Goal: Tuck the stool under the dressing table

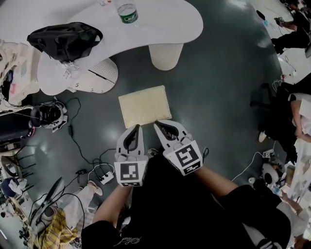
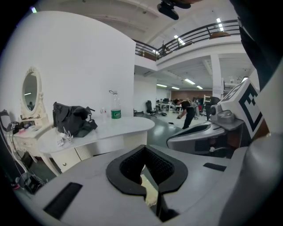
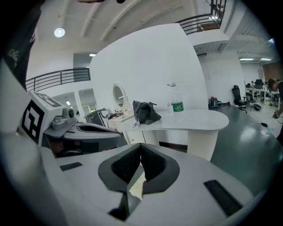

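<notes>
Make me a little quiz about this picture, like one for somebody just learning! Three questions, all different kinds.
1. True or false: the stool is already tucked under the dressing table.
2. Pick one: what shares the table top with the bottle? A. a black bag B. a red book C. a dinner plate
3. Fill the gap: the left gripper and the right gripper both have their jaws ____ and hold nothing.

Key
1. False. It stands out on the open floor, apart from the table.
2. A
3. shut
</notes>
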A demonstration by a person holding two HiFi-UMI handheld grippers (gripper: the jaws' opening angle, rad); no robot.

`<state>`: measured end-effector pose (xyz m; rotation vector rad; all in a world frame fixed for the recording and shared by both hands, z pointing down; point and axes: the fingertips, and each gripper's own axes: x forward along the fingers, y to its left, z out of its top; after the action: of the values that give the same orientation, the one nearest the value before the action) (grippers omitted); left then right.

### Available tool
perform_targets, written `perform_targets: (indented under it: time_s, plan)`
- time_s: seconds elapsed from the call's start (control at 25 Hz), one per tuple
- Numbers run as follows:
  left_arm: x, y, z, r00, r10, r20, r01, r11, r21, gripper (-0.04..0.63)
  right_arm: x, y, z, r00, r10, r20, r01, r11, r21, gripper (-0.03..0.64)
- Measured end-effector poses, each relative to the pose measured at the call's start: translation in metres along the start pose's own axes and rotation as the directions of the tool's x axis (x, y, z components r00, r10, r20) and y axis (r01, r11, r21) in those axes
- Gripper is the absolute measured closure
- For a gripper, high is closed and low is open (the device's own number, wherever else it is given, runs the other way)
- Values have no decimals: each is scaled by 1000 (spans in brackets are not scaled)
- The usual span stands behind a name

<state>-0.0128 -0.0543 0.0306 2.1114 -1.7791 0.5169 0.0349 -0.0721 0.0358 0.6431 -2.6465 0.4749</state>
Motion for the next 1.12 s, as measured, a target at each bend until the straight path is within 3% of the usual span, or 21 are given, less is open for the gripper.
perform_targets:
  time_s: [0.56,1.12]
  plan:
    - [16,29,-3,997,32,-69,-29,998,47,591,34,-13,3,998,45,-31,-44,999,24,611]
    - [7,67,-39,995,-58,-82,59,998,8,591,56,12,-15,993,-74,-97,77,997,23,611]
